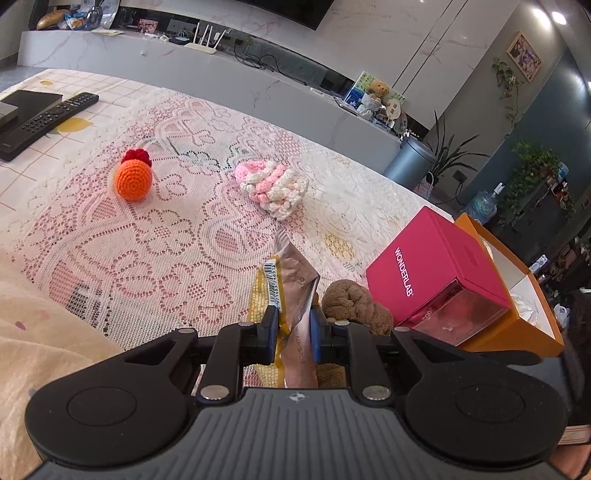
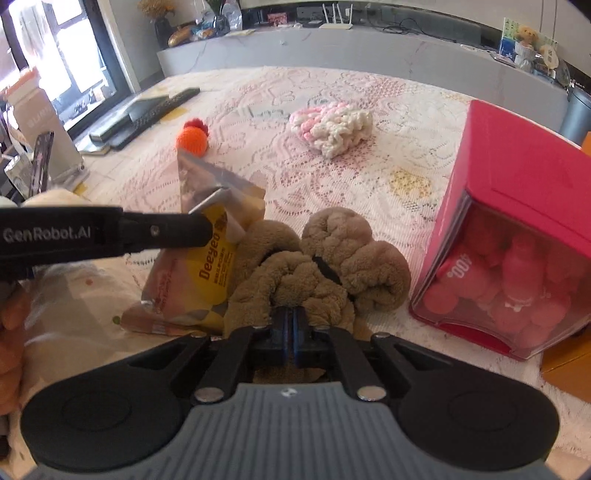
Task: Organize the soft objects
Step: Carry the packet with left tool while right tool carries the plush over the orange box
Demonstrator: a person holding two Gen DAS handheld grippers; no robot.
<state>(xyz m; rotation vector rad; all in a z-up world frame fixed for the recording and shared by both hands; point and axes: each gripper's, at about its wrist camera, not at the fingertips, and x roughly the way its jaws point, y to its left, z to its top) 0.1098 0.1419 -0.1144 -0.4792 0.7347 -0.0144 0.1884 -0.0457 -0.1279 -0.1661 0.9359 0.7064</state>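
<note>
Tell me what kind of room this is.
Most likely a home living room: a wall-mounted TV hangs over a long marble console holding a router, and a remote control lies on the lace-covered table.

Left tongs (image 1: pixel 293 328) pinching snack pouch (image 1: pixel 291 284)

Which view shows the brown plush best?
The right wrist view: the brown plush fills the centre, its rolled folds clear, with the right gripper shut on its near edge. In the left wrist view only a lump shows, behind the left gripper, which is shut on the snack pouch.
</note>
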